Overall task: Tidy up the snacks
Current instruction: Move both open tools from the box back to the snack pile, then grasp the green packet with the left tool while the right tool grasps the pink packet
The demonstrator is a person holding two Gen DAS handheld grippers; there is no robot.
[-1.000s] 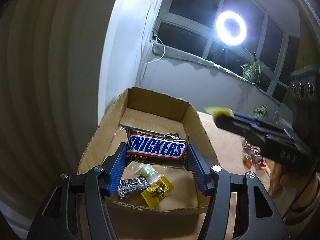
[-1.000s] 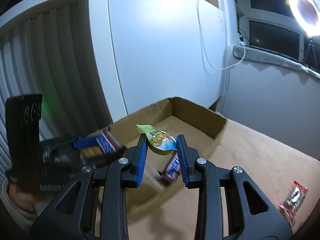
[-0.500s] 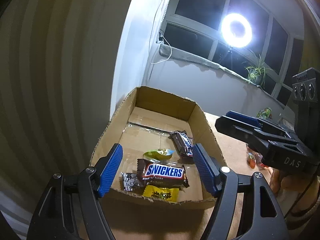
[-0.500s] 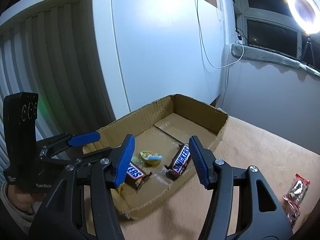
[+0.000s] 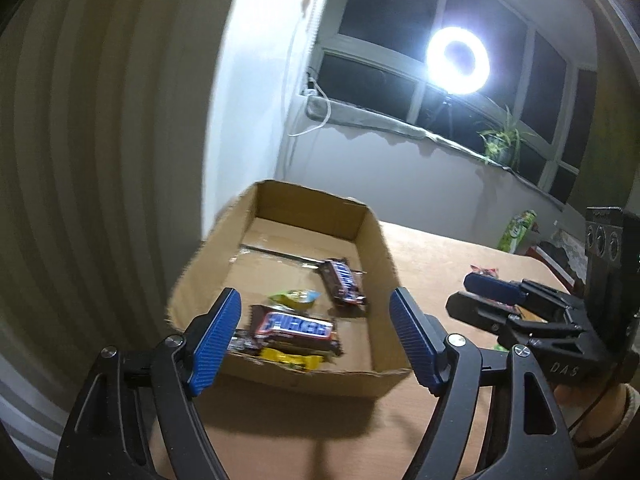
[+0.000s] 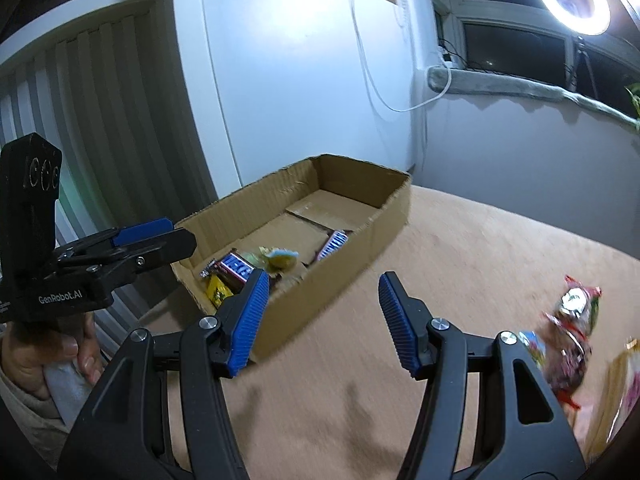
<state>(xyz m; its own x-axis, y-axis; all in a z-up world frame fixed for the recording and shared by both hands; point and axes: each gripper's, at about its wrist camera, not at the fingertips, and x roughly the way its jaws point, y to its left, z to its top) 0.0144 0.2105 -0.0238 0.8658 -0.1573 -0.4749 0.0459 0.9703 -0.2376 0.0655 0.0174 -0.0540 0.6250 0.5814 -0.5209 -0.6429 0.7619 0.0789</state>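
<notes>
A shallow cardboard box [image 5: 376, 240] [image 6: 340, 276] on the table holds a Snickers bar [image 5: 298, 326] [image 6: 238, 266], a second Snickers [image 5: 342, 282] [image 6: 332, 245], a green-yellow candy [image 5: 294, 297] [image 6: 280, 258] and a yellow wrapper [image 5: 288, 360] [image 6: 218, 290]. My left gripper [image 5: 314, 294] [image 6: 182, 234] hovers at the box's near end, its jaws opening with nothing held between them. My right gripper [image 6: 324, 276] [image 5: 464, 294] stands open and empty over the table, beside the box's long side.
Loose red-wrapped snacks [image 6: 572, 320] [image 5: 484, 270] lie on the brown table to the right of the box. A green carton [image 5: 518, 230] stands at the far table edge. A white wall and a ribbed panel rise behind the box; a ring light [image 5: 458, 60] glares.
The left gripper let the Snickers bar drop into the box, and the right let go of the green-yellow candy there. Both jaws widened and drew back; the right swung right.
</notes>
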